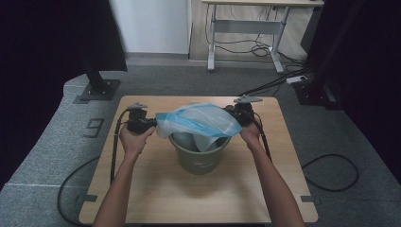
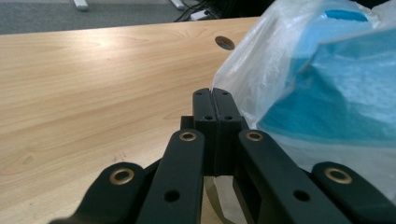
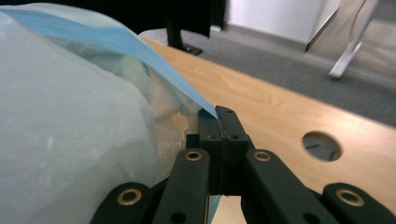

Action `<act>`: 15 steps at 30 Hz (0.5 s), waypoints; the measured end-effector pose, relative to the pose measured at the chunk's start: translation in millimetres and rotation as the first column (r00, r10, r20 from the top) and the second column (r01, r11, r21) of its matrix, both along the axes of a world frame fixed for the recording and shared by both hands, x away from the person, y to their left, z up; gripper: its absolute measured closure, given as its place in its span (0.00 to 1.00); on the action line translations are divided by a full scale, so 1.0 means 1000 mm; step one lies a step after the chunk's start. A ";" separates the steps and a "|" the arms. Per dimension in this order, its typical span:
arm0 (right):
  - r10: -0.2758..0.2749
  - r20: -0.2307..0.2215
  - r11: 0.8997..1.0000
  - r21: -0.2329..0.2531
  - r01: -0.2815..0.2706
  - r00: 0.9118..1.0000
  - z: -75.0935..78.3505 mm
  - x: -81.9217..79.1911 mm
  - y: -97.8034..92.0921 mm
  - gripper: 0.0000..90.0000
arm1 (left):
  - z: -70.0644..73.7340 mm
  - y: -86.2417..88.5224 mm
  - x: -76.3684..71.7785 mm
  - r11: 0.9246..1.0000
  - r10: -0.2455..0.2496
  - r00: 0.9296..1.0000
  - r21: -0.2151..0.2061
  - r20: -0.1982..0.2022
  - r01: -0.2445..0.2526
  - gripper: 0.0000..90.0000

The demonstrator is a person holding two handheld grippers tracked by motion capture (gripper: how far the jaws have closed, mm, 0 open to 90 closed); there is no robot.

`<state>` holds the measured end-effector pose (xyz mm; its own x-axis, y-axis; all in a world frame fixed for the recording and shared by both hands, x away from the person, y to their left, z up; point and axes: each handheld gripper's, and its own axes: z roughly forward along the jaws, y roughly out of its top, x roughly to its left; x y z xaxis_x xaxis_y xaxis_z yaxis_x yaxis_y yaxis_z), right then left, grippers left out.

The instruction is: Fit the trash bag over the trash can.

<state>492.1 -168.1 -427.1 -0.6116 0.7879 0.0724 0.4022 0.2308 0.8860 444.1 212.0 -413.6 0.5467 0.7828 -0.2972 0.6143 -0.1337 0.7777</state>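
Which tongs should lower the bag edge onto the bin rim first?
Probably left. The left tongs pinch the bag low, near the green bin rim; the right tongs hold theirs higher and farther back.

1. The plastic bag point(image 1: 198, 120) is translucent white with bright blue bands.
2. The bucket point(image 1: 201, 158) is olive green, with a small pale and red mark on its front.
3. The table point(image 1: 156, 189) is light wood with a fine grain.
4. The 2 grippers, left gripper point(image 2: 214, 100) and right gripper point(image 3: 218, 116), are black with brass-coloured rivets.
5. The floor point(image 1: 42, 156) is speckled grey.
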 end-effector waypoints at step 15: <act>0.056 -0.126 0.998 0.046 -0.050 0.991 -0.008 0.005 -0.003 0.99 | -0.006 -0.010 0.004 1.000 -0.009 0.999 0.008 -0.051 0.009 1.00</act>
<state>496.7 -170.6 -435.4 -0.6360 0.7492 0.1850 0.5002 0.2177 0.8381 448.3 201.7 -419.2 0.5383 0.7805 -0.3180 0.6516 -0.1460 0.7444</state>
